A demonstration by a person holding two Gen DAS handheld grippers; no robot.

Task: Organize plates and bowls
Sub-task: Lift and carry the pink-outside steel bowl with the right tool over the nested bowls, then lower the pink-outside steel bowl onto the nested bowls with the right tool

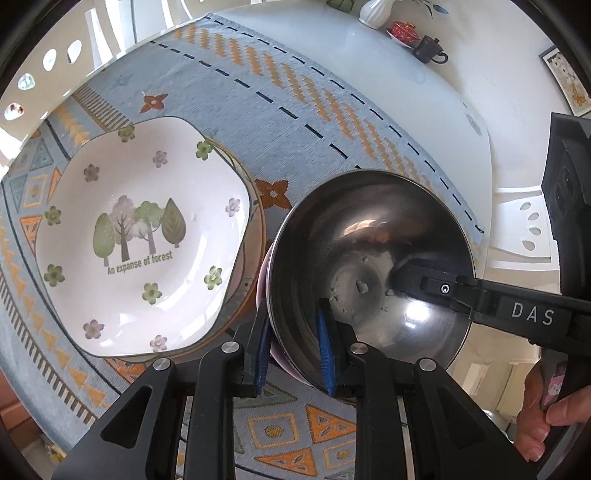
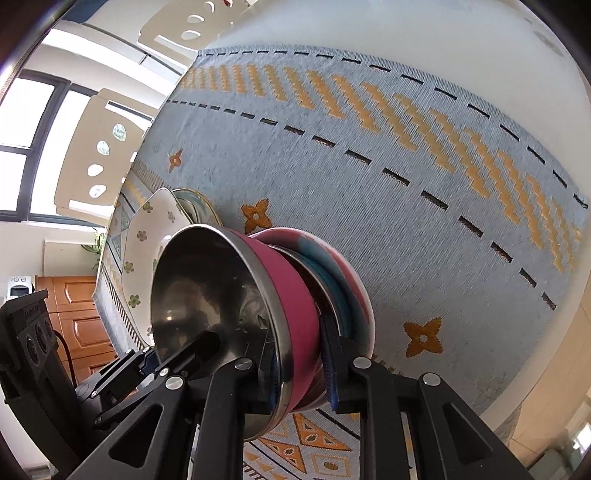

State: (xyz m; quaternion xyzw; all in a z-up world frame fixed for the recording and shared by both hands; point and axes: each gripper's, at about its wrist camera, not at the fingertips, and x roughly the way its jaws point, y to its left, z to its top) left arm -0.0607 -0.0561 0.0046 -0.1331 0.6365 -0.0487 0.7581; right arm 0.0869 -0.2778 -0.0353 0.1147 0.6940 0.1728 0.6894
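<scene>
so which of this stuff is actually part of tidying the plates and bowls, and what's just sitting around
Part of the job:
- steel bowl, gripped at its rim by the left tool and the right tool
- pink bowl under it
- forest plate, on top of another plate

Just lying about:
- white vase
- red cup
- dark mug
- patterned table runner

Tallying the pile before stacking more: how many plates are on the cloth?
2. A square floral plate lies on top; a round brown-rimmed plate sits directly under it, left of the steel bowl. More could be hidden beneath.
</scene>
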